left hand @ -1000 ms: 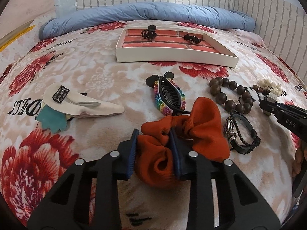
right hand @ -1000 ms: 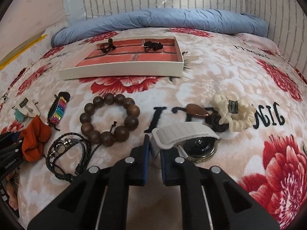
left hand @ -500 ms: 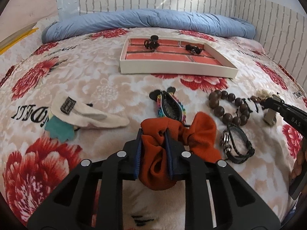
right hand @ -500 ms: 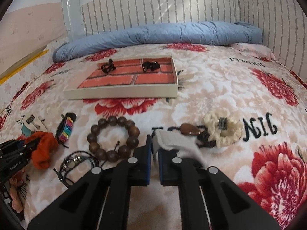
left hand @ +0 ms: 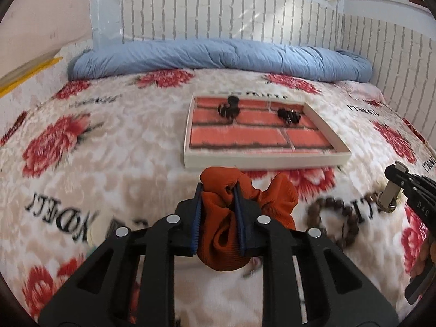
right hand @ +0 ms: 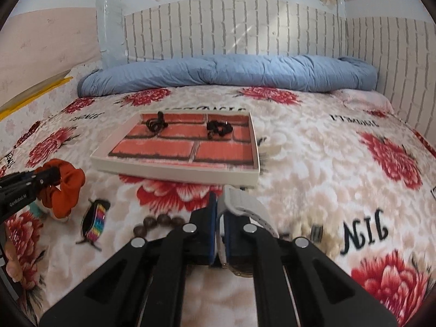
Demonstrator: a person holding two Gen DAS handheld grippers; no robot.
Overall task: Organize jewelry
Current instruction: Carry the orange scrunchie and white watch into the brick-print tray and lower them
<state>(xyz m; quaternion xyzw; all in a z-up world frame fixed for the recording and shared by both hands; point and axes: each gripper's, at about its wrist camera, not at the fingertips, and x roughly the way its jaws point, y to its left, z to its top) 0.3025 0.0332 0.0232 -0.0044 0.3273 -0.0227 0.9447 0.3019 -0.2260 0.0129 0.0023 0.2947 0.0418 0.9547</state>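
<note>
Both grippers have risen off the bedspread since a second ago, each carrying its catch. Nearest, the left gripper (left hand: 218,188) is clamped on the orange scrunchie (left hand: 226,218), which hangs clear of the blanket. The right gripper (right hand: 220,204) is pinched tight on the white strap of a watch (right hand: 245,204). Below lie the wooden bead bracelet (left hand: 338,218) and rainbow hair clip (right hand: 95,222). Farther off, mid-bed, the brick-patterned tray (left hand: 261,160) holds two black clips (left hand: 229,109).

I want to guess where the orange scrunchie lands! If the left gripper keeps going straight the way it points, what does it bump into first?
Probably the white tray: its near wall sits straight ahead of the left gripper, which is shut on the orange scrunchie. Depth is hard to judge here.
</note>
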